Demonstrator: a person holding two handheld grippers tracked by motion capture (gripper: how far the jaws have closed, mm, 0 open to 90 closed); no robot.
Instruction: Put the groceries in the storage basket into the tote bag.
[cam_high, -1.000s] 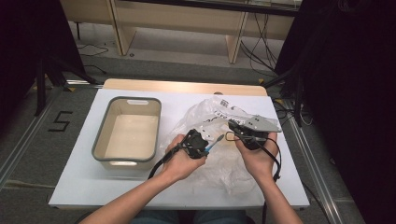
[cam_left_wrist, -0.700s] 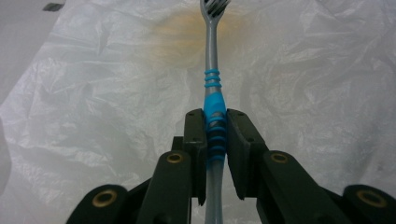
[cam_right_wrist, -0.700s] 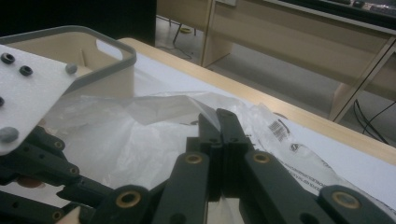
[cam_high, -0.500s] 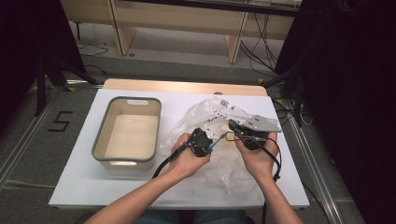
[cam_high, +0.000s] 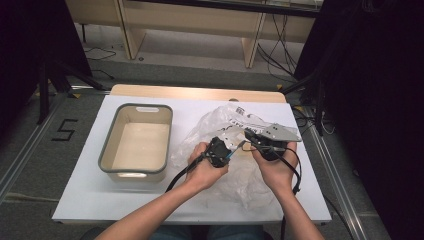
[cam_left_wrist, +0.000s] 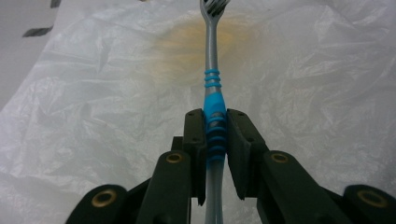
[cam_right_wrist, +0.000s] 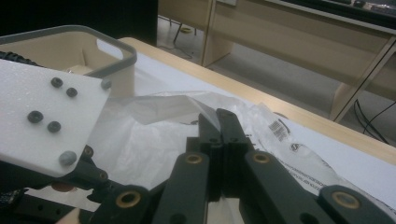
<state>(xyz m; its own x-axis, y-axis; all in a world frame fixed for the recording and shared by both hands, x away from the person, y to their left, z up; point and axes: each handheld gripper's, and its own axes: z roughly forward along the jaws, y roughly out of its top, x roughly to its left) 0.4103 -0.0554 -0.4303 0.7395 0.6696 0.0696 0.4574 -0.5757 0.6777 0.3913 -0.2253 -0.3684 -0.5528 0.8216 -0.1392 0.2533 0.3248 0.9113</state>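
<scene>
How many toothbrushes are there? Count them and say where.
1: a toothbrush clamped in the left claw, over the plastic bag. More may be hidden in the bag.

- From the high view we look forward and down on the whole table (cam_high: 90, 200).
- From the left gripper view we look very near along its jaws at the plastic bag (cam_left_wrist: 93, 116).
- From the right gripper view we look low across the same plastic bag (cam_right_wrist: 154, 135) toward the tub (cam_right_wrist: 116, 51), also in the high view.
</scene>
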